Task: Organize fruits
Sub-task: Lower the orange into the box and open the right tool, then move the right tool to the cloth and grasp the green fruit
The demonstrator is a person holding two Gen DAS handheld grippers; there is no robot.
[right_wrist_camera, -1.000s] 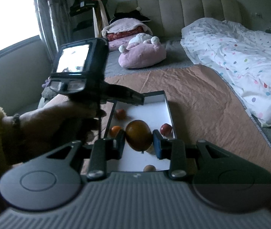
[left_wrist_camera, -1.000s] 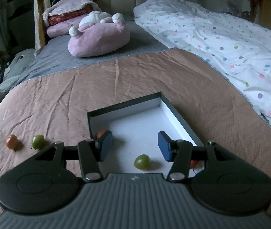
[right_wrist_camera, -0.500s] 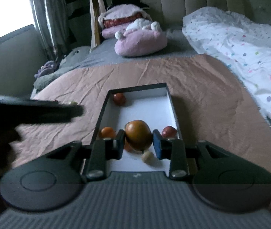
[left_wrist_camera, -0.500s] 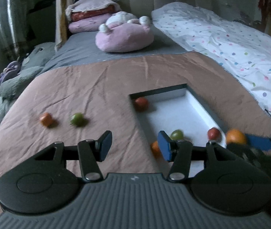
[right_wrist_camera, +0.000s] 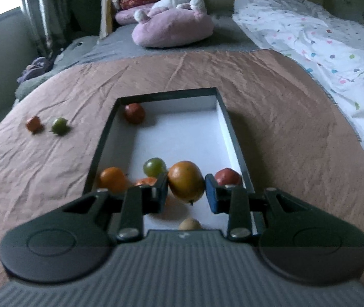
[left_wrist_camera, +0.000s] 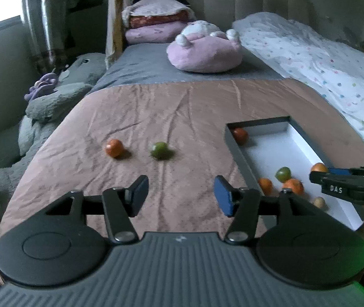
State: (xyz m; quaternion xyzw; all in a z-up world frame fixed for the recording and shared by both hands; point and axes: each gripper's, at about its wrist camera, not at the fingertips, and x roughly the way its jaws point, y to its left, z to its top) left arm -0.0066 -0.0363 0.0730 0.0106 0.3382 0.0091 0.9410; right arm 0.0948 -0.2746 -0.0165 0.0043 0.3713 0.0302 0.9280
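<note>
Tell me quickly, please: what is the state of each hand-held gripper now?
Left hand-held gripper: open, holding nothing, above the brown bedspread.
Right hand-held gripper: closed on the large orange fruit, over the box.

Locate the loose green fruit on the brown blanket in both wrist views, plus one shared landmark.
Left wrist: green fruit sits centre-left, on the blanket beyond the open left tongs, right of a loose orange fruit.
Right wrist: green fruit sits far left, outside the box's left wall, again right of the orange fruit.
Shared landmark: the red fruit in the box's far-left corner.
</note>
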